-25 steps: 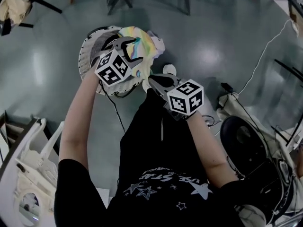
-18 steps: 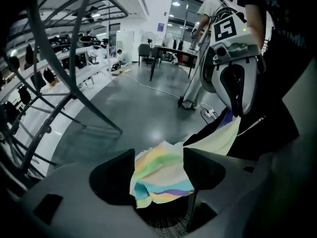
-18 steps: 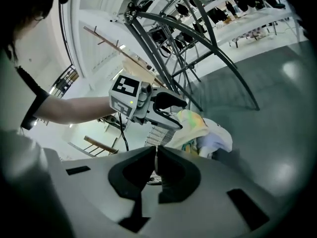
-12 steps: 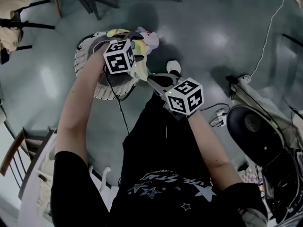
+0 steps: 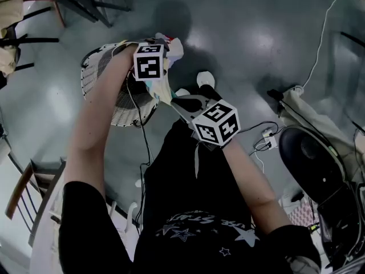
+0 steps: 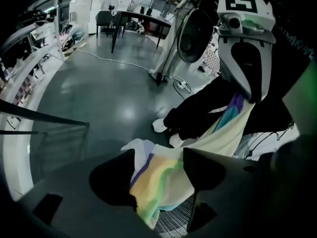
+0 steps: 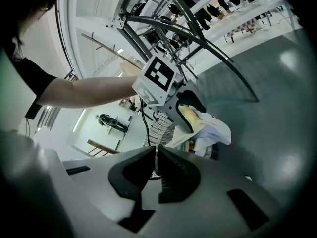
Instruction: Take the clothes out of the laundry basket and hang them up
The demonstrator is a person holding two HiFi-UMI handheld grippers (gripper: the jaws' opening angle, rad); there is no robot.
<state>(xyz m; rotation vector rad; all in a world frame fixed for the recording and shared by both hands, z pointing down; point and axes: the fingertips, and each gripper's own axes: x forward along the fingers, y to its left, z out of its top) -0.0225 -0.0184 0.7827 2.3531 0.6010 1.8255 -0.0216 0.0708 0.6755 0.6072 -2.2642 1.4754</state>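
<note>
Grey floor [image 5: 256, 27], laundry basket [image 5: 94, 73], pastel garment [image 6: 163, 182] above it in left tongs [image 6: 158, 155]

From the head view the room looks dim and cool. Overhead lamps leave soft white glare patches on the glossy floor [image 5: 256, 16], and a blurry shadow lies at the far side. All three views bend hard at the edges and fade into dark corners. The left tongs [image 6: 158, 170] sit near, black and out of focus, around the brightly lit pastel garment [image 6: 163, 187]. The right gripper view is brighter, with a washed-out wall at far left.
</note>
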